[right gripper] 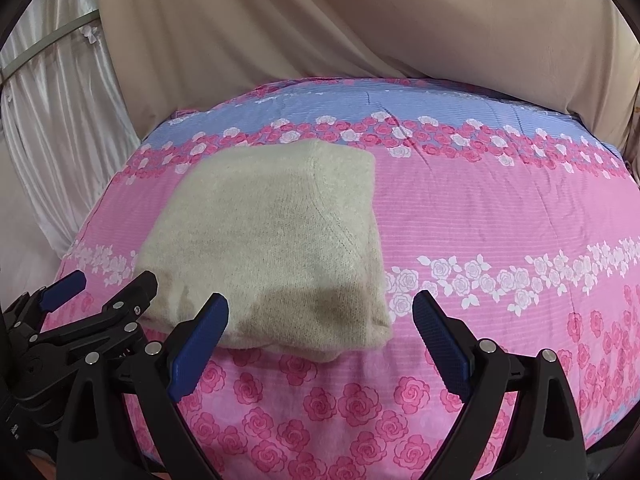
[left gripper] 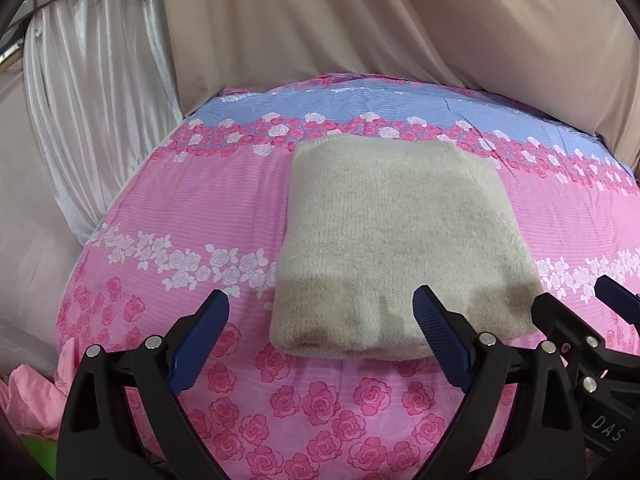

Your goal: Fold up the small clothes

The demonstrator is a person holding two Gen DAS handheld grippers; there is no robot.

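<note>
Folded beige sweater (left gripper: 400,240) lies on floral bedsheet (left gripper: 200,208). Left gripper (left gripper: 322,312) and right gripper (right gripper: 320,312): jaws wide apart, empty.

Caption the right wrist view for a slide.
Folded beige knit on floral bedspread; right hand-held gripper open, empty.

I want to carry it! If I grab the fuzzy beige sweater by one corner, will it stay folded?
Probably not. The sweater is soft knit with rounded, sagging edges, so its layers would likely flop open. It looks fluffy and fairly light, and should drag, not slide, on the bedspread.
</note>
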